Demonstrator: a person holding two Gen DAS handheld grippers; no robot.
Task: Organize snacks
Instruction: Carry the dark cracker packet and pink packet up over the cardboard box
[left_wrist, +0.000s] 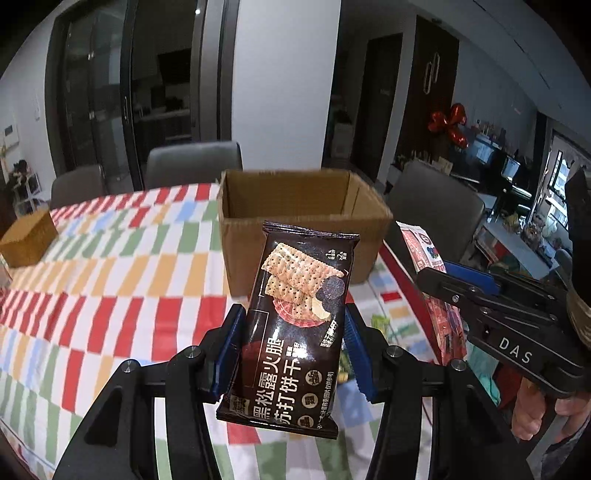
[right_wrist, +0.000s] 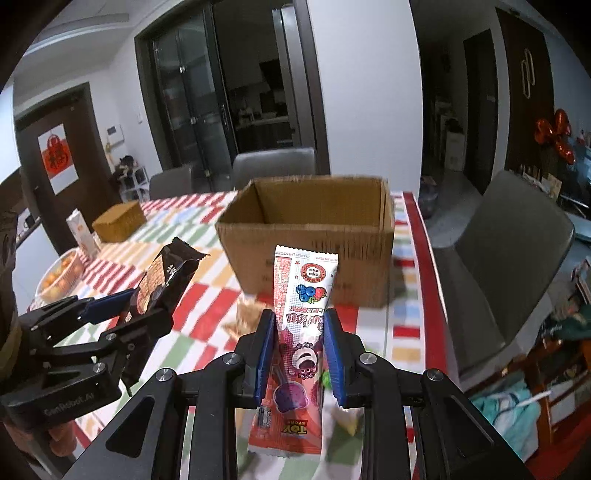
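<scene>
Blue-padded left gripper (left_wrist: 291, 354) clamps a dark brown cracker packet (left_wrist: 295, 325) by its edges; the right gripper (right_wrist: 300, 354) pinches a slim pink-and-white berry snack sachet (right_wrist: 299, 332). Both are held above the checked tablecloth (left_wrist: 110, 295), short of the open brown cardboard box (left_wrist: 306, 210). Glossy wrappers could slip under edge-only grips. Only the right view shows the fruit bowl (right_wrist: 59, 277).

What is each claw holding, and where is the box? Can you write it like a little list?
Left claw: shut on the dark cracker packet
Right claw: shut on the pink berry snack packet
Cardboard box: open, on the table, beyond both packets
Table cover: checked cloth
Also on the table: small wicker basket, bowl of oranges
</scene>
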